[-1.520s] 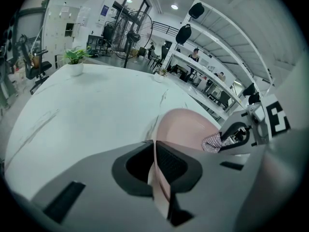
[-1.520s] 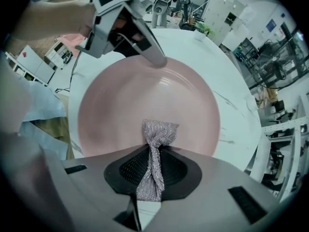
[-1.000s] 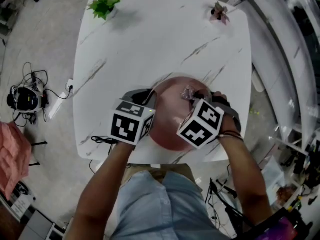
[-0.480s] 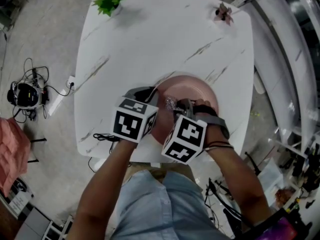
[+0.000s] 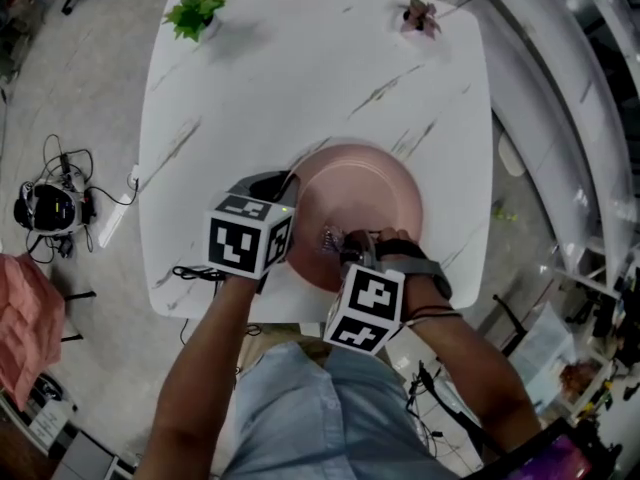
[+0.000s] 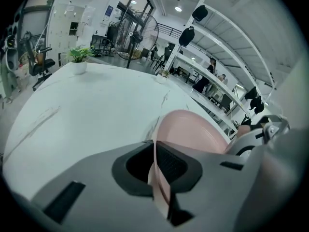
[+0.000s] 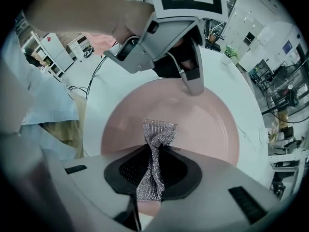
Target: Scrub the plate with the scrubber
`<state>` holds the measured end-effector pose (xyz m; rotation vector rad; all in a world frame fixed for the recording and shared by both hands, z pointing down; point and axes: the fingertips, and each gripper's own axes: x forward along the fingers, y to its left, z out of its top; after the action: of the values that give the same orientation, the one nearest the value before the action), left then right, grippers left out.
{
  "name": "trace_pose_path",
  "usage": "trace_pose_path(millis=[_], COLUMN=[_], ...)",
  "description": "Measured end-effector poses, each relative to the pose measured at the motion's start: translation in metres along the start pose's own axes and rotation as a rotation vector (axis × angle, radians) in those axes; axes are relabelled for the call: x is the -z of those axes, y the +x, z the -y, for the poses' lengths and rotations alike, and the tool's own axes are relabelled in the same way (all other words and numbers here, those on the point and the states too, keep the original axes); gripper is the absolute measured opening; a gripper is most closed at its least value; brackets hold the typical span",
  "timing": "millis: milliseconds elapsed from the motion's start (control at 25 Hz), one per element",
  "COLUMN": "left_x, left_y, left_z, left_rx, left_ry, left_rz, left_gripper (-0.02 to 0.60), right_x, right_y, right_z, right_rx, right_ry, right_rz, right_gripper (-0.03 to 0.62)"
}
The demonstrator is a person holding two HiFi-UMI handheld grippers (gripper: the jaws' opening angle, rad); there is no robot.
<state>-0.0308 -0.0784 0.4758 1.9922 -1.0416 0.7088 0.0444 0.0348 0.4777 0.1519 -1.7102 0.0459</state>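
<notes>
A pink plate (image 5: 365, 198) lies on the white marble table (image 5: 300, 78) near its front edge. My left gripper (image 5: 283, 196) is shut on the plate's left rim, and the thin pink rim (image 6: 158, 178) shows pinched between its jaws. My right gripper (image 5: 340, 243) is shut on a silvery mesh scrubber (image 5: 329, 236). In the right gripper view the scrubber (image 7: 155, 149) sticks out over the plate's (image 7: 207, 124) near part, its tip against the surface. The left gripper (image 7: 189, 79) shows across the plate there.
A green potted plant (image 5: 192, 13) and a small pinkish plant (image 5: 418, 16) stand at the table's far corners. A black cable (image 5: 195, 273) lies at the front left edge. Headphones and wires (image 5: 45, 208) sit on the floor to the left.
My right gripper has dragged the scrubber from the plate's far right side across to its near left part, toward the person. The left gripper has kept its hold on the rim.
</notes>
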Motion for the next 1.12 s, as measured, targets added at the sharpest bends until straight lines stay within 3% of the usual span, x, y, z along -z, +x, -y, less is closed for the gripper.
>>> trace_pose_path(millis=[320, 560, 880, 1120], left_x=[0.001, 0.000, 0.000, 0.000], left_y=[0.001, 0.001, 0.001, 0.001], left_z=[0.001, 0.003, 0.003, 0.001], left_rx=[-0.005, -0.003, 0.001, 0.003], left_ry=[0.015, 0.015, 0.009, 0.008], left_rz=[-0.010, -0.009, -0.006, -0.002], left_gripper=[0.018, 0.018, 0.018, 0.018], right_x=[0.052, 0.060, 0.026, -0.011], right_y=[-0.001, 0.000, 0.006, 0.010], right_z=[0.020, 0.065, 0.090, 0.065], right_rx=[0.032, 0.105, 0.148, 0.122], right_ry=[0.150, 0.228, 0.176, 0.054], right_rz=[-0.066, -0.085, -0.048, -0.002], right_gripper=[0.078, 0.079, 0.080, 0.080])
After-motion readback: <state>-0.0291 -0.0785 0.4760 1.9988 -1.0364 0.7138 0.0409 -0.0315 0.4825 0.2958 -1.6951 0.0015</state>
